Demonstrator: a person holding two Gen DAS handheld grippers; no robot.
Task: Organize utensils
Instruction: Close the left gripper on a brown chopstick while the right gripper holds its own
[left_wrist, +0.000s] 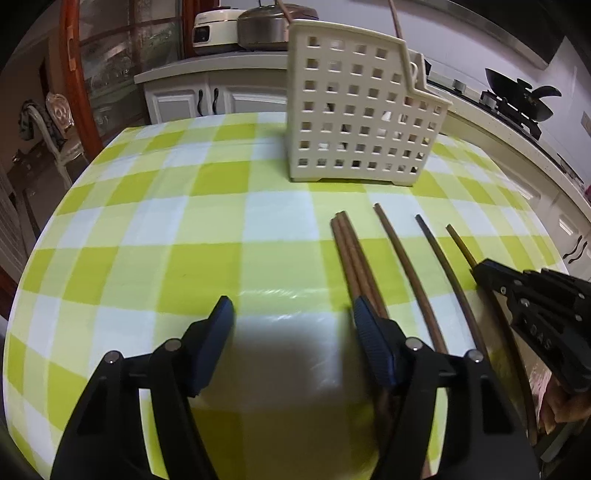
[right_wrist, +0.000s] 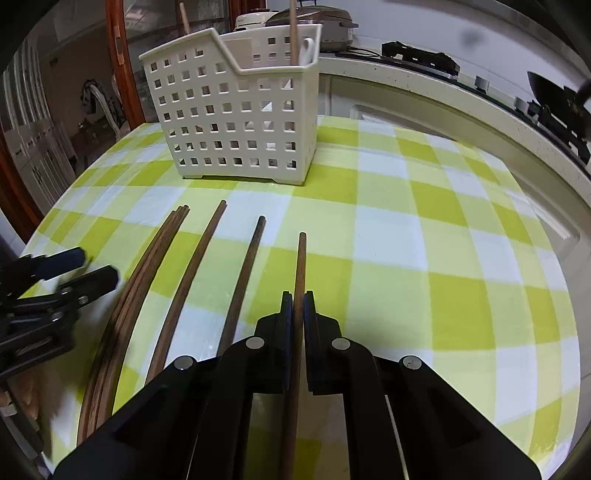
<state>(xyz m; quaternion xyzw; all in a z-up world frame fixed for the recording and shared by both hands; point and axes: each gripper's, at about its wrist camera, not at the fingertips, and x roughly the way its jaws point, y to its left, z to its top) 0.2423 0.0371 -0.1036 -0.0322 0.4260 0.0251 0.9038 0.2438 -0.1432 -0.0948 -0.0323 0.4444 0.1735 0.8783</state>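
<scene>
Only the right wrist view shows the right gripper (right_wrist: 298, 295) clamped on one chopstick (right_wrist: 301, 258), tip toward 12 o'clock. The left gripper (left_wrist: 291, 314) stands open, nothing between its fingers, beside the bundled chopsticks (left_wrist: 351, 254) on the desk (left_wrist: 147, 221).

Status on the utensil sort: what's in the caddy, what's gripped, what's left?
Done: the caddy already holds a few upright utensils.
In hand: the right tongs are shut on the rightmost chopstick.
Left: two single chopsticks and a bundle lie on the tablecloth; the left tongs are open, nothing between them.
</scene>
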